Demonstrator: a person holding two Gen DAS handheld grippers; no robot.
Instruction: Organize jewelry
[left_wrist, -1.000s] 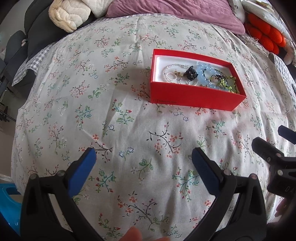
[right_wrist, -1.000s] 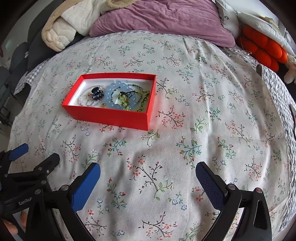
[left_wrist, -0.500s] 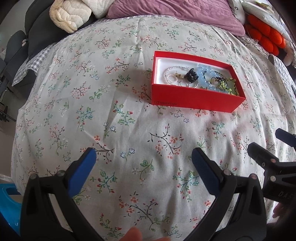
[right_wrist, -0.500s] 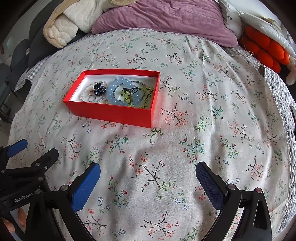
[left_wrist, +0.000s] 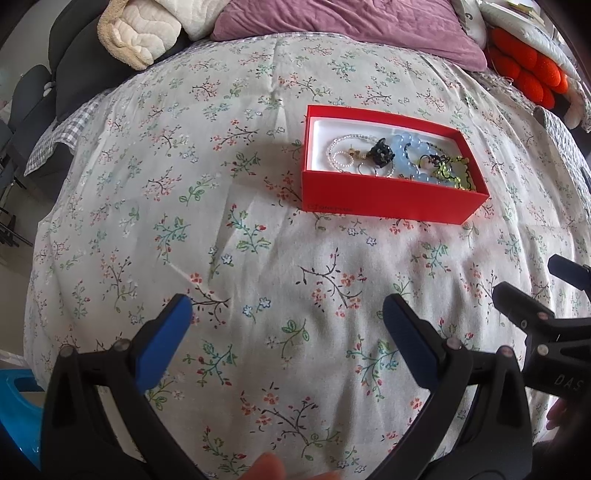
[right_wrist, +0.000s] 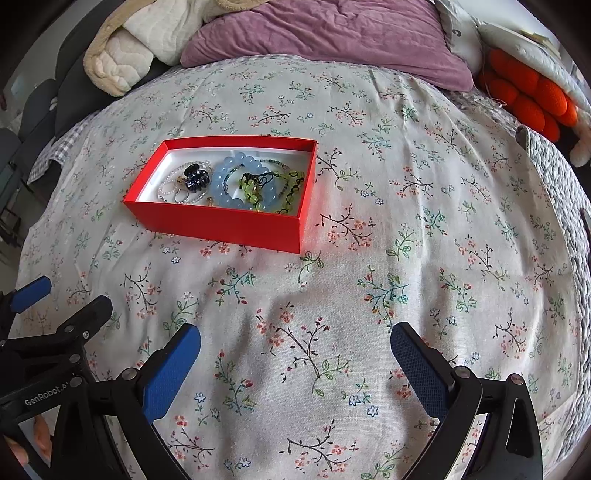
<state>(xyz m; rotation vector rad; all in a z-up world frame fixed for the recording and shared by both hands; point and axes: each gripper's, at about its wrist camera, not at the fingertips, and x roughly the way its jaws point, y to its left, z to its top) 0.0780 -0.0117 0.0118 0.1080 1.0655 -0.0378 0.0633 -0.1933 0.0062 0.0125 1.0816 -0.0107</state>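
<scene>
The red box (right_wrist: 221, 221) lies open on the bed's flowered cover (right_wrist: 369, 258), and all the jewelry is inside it on a white lining: a pearl string (right_wrist: 168, 186) at the left end, a small black hair clip (right_wrist: 195, 177) beside it, a ring of pale blue beads (right_wrist: 229, 192) in the middle, and a green beaded cord (right_wrist: 291, 188) at the right end, partly lying over the blue beads. Nothing stands between the box and either claw; only bare flowered cloth lies there. Behind the box, at the head of the bed, are a purple pillow (right_wrist: 332, 33), a cream quilted blanket (right_wrist: 114, 62) to the left and an orange knobbly cushion (right_wrist: 528, 92) to the right. The left claw (left_wrist: 286, 314) hangs over the cover with its blue pads wide apart and holds nothing; the right claw (right_wrist: 295, 341) is the same, wide apart and empty, and both are well apart from the box. The left wrist view shows the box to the upper right, with faint lettering on its near wall, a blue plastic object (left_wrist: 16, 406) at the lower left edge, and the right claw at its right edge. The right wrist view shows the box to the upper left and looks more down into it, so the jewelry is clearer there; the left claw appears at its left edge.
</scene>
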